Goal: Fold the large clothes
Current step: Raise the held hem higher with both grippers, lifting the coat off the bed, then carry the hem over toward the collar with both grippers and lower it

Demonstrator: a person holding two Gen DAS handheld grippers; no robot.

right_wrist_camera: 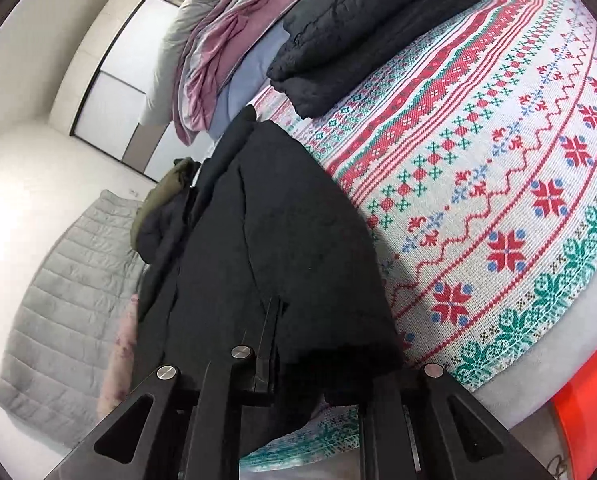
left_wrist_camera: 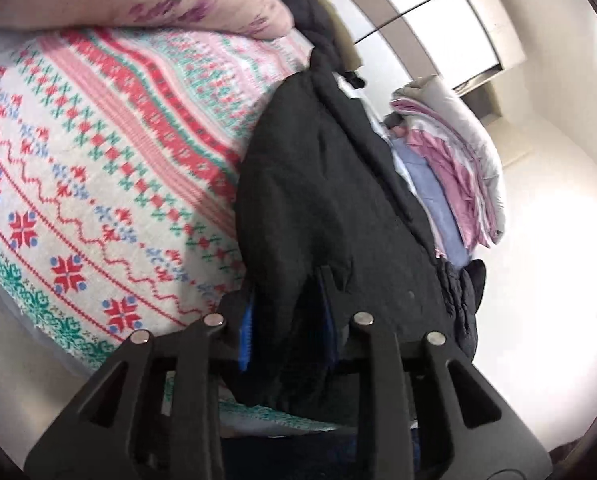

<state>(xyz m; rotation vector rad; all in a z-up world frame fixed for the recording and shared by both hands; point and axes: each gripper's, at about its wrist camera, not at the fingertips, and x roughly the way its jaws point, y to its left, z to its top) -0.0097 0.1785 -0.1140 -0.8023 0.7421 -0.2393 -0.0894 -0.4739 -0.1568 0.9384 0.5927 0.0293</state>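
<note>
In the left wrist view my left tool [left_wrist_camera: 286, 312], at lower centre, is clenched on an edge of the black coat [left_wrist_camera: 322, 184], which lies over the patterned bed cover [left_wrist_camera: 98, 152]. In the right wrist view my right tool [right_wrist_camera: 298, 344] grasps the same coat at lower centre. I judge that I am starting a fold; next both tools must lift together. I see no readable writing.

Home bedroom: bed with patterned knit blanket [right_wrist_camera: 498, 168], stacked folded bedding [right_wrist_camera: 218, 52], and sliding-door wardrobe [right_wrist_camera: 114, 68].
</note>
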